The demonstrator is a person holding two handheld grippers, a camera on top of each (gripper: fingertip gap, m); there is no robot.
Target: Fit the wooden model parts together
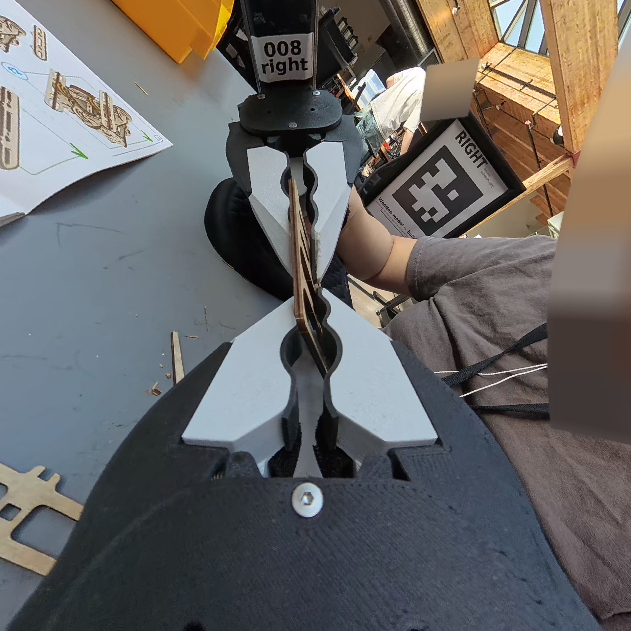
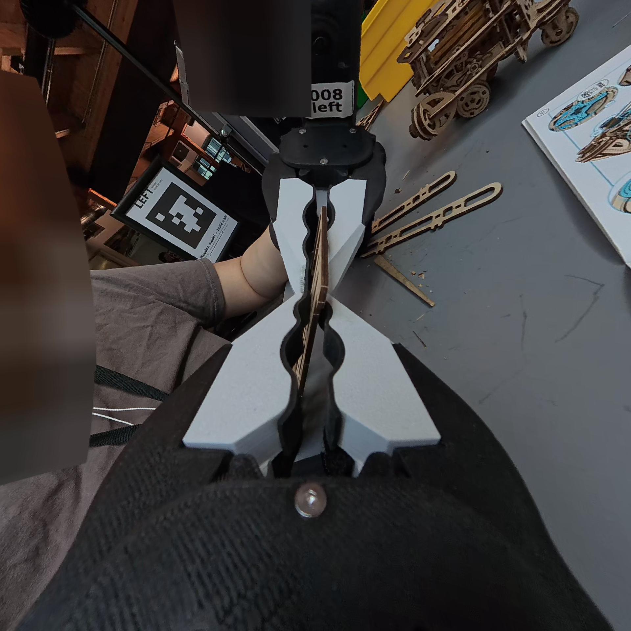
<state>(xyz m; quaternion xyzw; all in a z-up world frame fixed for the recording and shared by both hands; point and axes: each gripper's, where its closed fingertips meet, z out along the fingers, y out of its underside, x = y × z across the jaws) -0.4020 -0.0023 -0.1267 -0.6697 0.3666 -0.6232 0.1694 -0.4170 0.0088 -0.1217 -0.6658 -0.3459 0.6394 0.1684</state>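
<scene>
A flat slotted wooden strip (image 1: 302, 239) is held edge-on in the air between both grippers, which face each other tip to tip. My left gripper (image 1: 310, 301) is shut on its near end. My right gripper (image 1: 306, 275) is shut on its far end. In the right wrist view the same strip (image 2: 319, 259) runs from my right gripper (image 2: 313, 304) into the left gripper (image 2: 314, 288). A small step shows in the wood where the tips meet. I cannot tell whether it is one piece or two overlapping ones.
On the grey table (image 1: 102, 273) lie an instruction sheet (image 1: 51, 119), a cut-out wooden frame (image 1: 24, 522), two slotted strips (image 2: 433, 218), a thin stick (image 2: 403, 280) and an assembled wooden model (image 2: 471, 58). A yellow bin (image 2: 382, 51) stands behind. A person's arm (image 1: 375, 252) is close. From either gripper's tips it is about 25 cm to the assembled wooden model (image 2: 471, 58).
</scene>
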